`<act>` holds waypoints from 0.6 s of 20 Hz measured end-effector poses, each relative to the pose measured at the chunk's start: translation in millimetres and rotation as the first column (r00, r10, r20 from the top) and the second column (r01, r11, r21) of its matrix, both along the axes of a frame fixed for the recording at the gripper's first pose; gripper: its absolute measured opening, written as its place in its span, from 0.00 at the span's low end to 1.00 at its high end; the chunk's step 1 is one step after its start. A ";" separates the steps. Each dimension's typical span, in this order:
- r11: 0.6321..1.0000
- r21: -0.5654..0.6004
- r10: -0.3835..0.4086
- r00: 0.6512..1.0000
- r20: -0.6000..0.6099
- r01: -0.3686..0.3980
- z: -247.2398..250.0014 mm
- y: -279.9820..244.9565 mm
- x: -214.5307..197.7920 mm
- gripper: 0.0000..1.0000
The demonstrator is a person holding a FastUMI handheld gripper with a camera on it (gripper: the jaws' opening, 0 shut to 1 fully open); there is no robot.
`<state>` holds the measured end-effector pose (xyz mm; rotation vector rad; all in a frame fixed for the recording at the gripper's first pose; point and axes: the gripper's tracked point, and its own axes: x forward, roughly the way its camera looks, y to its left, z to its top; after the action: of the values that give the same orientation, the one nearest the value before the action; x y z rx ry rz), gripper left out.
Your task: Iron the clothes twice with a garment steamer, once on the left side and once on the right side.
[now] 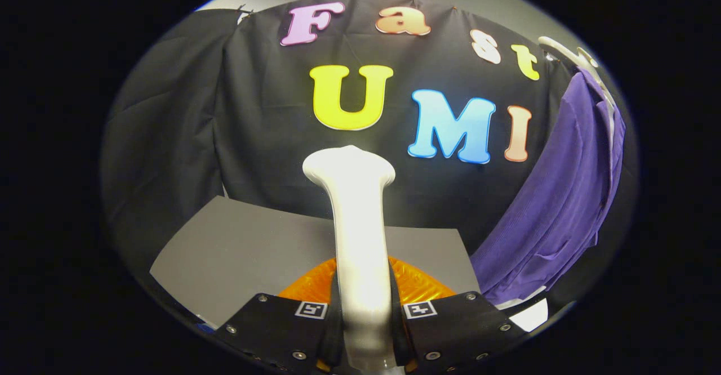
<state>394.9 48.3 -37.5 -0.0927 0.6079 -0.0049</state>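
A white garment steamer [356,234] stands up between my fingers, its flared head well above the grey table [236,251]. My gripper [363,314] is shut on the steamer's handle, both black fingers [281,324] pressing its sides. An orange translucent part [417,285] of the steamer's base shows just behind the fingers. A purple garment [563,195] hangs on a white hanger [569,54] to the right of the steamer, apart from its head. The garment's lower hem drapes down near the table's right end.
Black cloth walls close the booth behind and to the left of the table. A white surface [532,313] shows under the garment's hem, to the right of my fingers.
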 end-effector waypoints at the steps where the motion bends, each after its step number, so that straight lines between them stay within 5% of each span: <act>1: 1.000 -0.001 0.005 1.000 0.023 -0.005 7.7 0.5 -8.0 0.35; 12: 1.000 -0.015 -0.002 0.961 0.277 0.007 69.5 -27.2 -115.0 0.35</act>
<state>279.9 21.1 32.0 -0.1034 0.3275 -0.0266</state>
